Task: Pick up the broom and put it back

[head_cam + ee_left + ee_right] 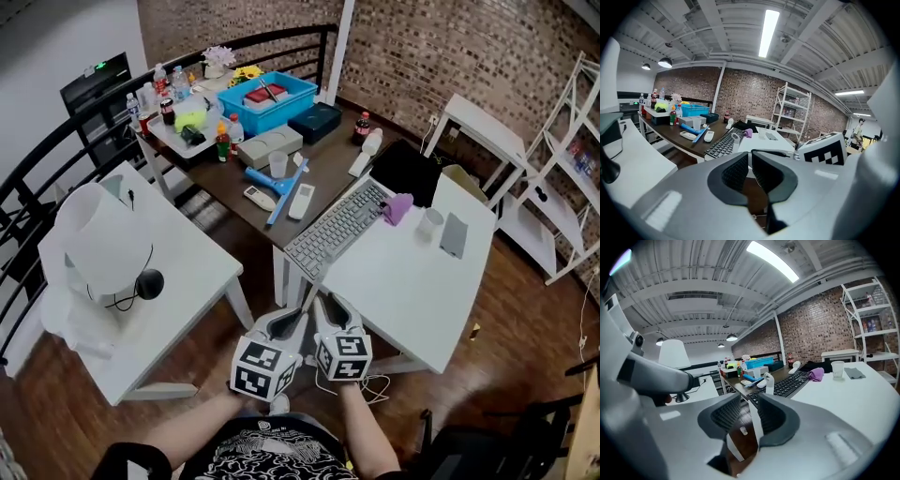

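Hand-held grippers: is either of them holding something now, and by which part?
Nothing is held. The jaws of the left hand-held gripper and the right hand-held gripper stand apart, with nothing between them.

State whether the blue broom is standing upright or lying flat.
Lying flat: the blue broom rests with its full length on the dark brown table.
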`<act>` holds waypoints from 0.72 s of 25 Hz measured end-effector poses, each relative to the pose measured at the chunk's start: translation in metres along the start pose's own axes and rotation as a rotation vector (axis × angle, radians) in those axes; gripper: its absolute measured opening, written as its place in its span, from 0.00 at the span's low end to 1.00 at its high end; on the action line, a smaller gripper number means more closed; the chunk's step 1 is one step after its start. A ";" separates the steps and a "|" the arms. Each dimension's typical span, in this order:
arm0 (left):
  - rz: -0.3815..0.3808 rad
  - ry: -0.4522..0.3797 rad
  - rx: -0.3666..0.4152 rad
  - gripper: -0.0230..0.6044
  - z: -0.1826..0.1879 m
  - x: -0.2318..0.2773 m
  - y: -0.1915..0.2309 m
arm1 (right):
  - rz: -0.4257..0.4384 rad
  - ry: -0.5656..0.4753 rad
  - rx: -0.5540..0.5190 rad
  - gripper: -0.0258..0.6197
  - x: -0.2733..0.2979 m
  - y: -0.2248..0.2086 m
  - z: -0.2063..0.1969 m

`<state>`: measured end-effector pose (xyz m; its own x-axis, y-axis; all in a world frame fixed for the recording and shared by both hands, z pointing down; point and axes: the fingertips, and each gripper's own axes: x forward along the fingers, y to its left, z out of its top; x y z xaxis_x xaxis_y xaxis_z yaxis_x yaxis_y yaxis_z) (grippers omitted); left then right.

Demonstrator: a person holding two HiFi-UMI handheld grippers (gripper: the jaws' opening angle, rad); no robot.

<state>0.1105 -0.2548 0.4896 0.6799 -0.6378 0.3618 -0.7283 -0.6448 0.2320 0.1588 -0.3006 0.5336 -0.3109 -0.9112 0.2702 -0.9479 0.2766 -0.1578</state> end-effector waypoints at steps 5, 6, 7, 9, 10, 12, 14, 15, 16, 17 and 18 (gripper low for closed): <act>0.023 0.002 -0.003 0.04 0.004 0.015 0.008 | -0.002 0.007 0.006 0.21 0.032 -0.020 -0.003; 0.023 0.003 -0.002 0.04 0.004 0.017 0.009 | 0.001 0.013 0.010 0.23 0.038 -0.023 -0.004; 0.023 0.004 -0.002 0.04 0.005 0.019 0.010 | 0.003 0.021 0.014 0.25 0.044 -0.026 -0.005; 0.026 0.007 -0.004 0.04 0.006 0.023 0.012 | 0.003 0.035 0.019 0.25 0.055 -0.032 -0.007; 0.028 0.007 -0.004 0.04 0.007 0.024 0.013 | 0.000 0.040 0.020 0.25 0.059 -0.035 -0.008; 0.033 0.008 -0.003 0.04 0.007 0.027 0.016 | -0.006 0.051 0.021 0.25 0.069 -0.041 -0.011; 0.041 0.010 -0.003 0.04 0.007 0.030 0.020 | -0.008 0.064 0.019 0.26 0.079 -0.046 -0.015; 0.045 0.011 -0.004 0.04 0.007 0.031 0.022 | -0.009 0.070 0.021 0.26 0.083 -0.049 -0.017; 0.050 0.011 -0.005 0.04 0.008 0.031 0.025 | -0.011 0.073 0.026 0.26 0.088 -0.051 -0.018; 0.054 0.011 -0.005 0.04 0.008 0.032 0.027 | -0.014 0.075 0.032 0.26 0.092 -0.053 -0.018; 0.058 0.010 -0.006 0.04 0.008 0.032 0.029 | -0.017 0.076 0.040 0.26 0.095 -0.056 -0.018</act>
<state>0.1116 -0.2974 0.5002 0.6356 -0.6698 0.3839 -0.7670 -0.6043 0.2155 0.1809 -0.3974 0.5856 -0.3009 -0.8896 0.3437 -0.9500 0.2478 -0.1902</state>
